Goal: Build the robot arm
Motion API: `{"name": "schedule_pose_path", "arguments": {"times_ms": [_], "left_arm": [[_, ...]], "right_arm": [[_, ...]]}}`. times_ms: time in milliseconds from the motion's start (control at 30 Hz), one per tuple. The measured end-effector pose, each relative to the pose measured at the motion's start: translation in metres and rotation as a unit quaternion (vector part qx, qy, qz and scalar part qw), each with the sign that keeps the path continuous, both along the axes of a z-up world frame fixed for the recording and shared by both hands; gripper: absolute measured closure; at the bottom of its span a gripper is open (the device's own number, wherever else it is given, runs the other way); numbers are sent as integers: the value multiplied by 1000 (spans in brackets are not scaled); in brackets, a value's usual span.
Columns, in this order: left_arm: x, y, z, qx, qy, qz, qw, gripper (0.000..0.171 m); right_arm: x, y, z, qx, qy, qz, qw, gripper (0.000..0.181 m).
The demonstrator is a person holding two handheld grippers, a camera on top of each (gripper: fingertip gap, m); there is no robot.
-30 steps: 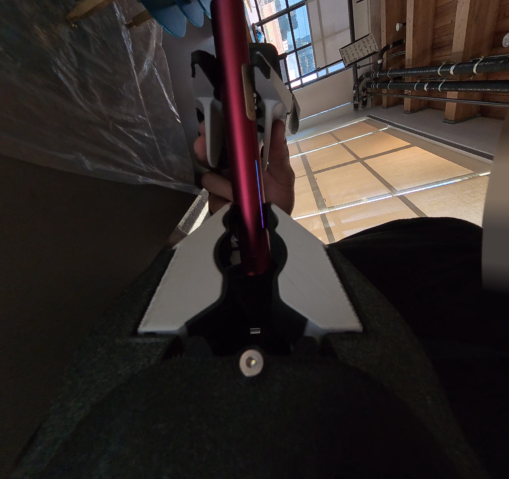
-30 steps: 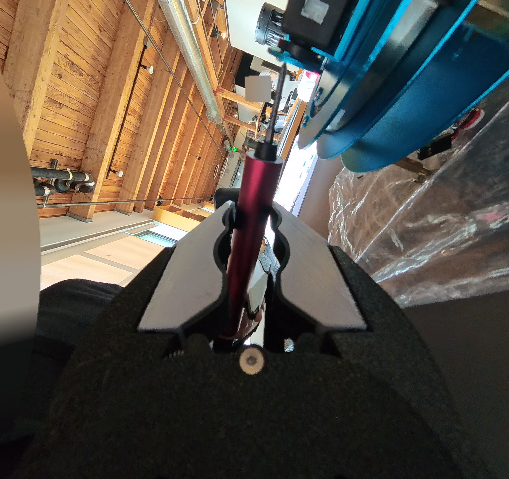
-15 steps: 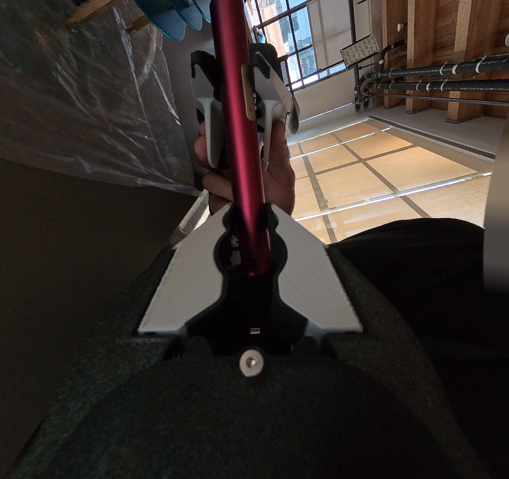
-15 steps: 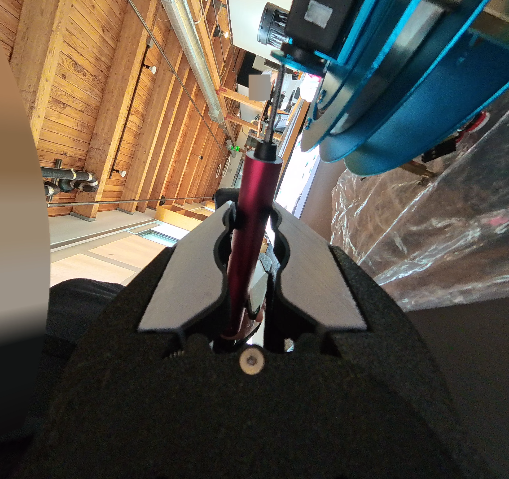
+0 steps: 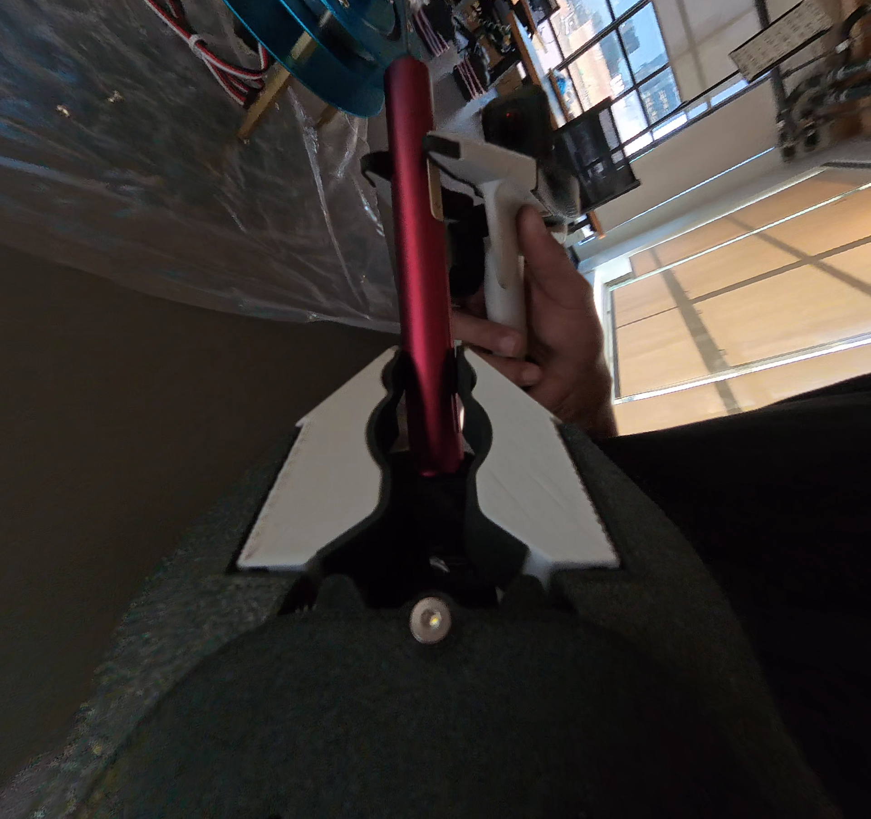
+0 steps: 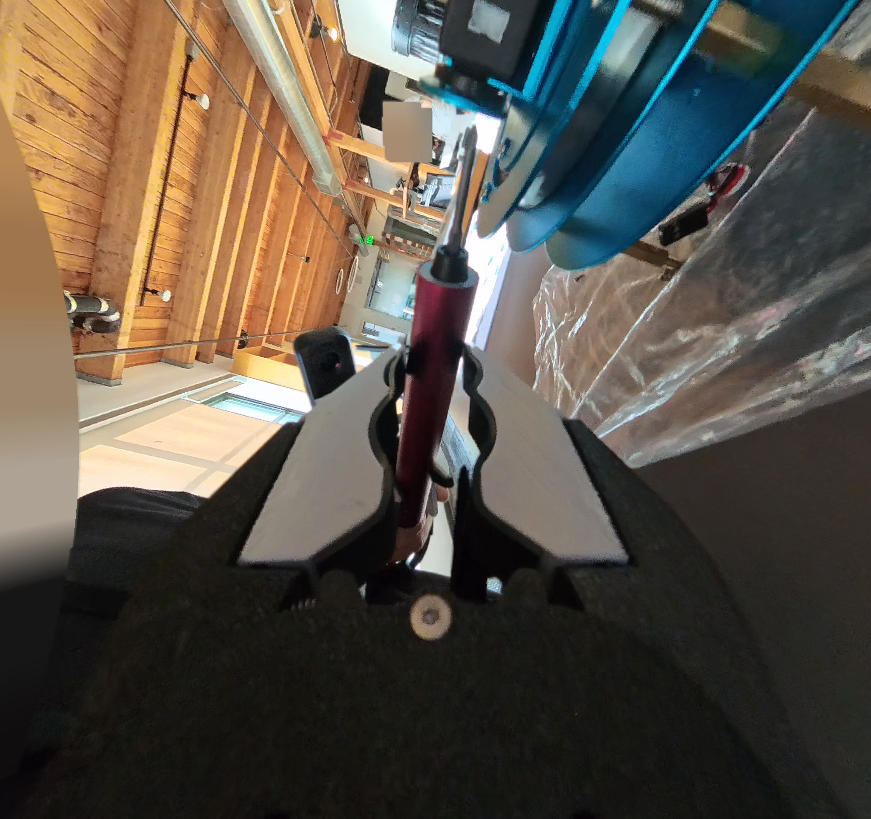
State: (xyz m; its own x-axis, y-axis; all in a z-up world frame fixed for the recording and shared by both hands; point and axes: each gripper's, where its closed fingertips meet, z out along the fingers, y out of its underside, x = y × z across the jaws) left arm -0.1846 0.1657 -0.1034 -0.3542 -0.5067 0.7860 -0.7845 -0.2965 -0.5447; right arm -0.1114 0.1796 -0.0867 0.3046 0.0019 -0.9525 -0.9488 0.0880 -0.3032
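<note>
Both tools, left [image 5: 426, 363] and right [image 6: 433, 363], clamp one slim red metal screwdriver [image 6: 436, 363]; blue disc assembly [image 6: 660, 137] at one o'clock.

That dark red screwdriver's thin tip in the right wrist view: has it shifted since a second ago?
Yes. The tip has pulled away from the black box on the blue disc assembly; it now sits lower, beside the disc edge.

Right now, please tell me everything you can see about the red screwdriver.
The screwdriver is a slim cylinder of matte red metal with a black collar and a thin dark bit. A pale strip sits on its side. The left gripper clamps its butt end and the right gripper its front part. The bit points at the blue discs; contact is unclear.
</note>
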Motion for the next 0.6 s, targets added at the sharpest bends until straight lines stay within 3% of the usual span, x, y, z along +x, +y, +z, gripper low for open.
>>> {"name": "schedule_pose_path", "arguments": {"times_ms": [100,333,467,600], "left_arm": [[0,4,1,20,-14,21,999,153],[-5,-3,0,-17,-6,40,999,152],[-9,-14,9,-106,18,16,994,153],[-17,-22,31,-229,40,-60,971,143]], "right_arm": [[-3,-2,-4,-18,-4,-3,1000,158],[-8,-1,-1,18,25,-29,999,161],[-11,3,10,29,-11,-8,999,161],[-27,6,30,59,-30,81,995,162]]}}
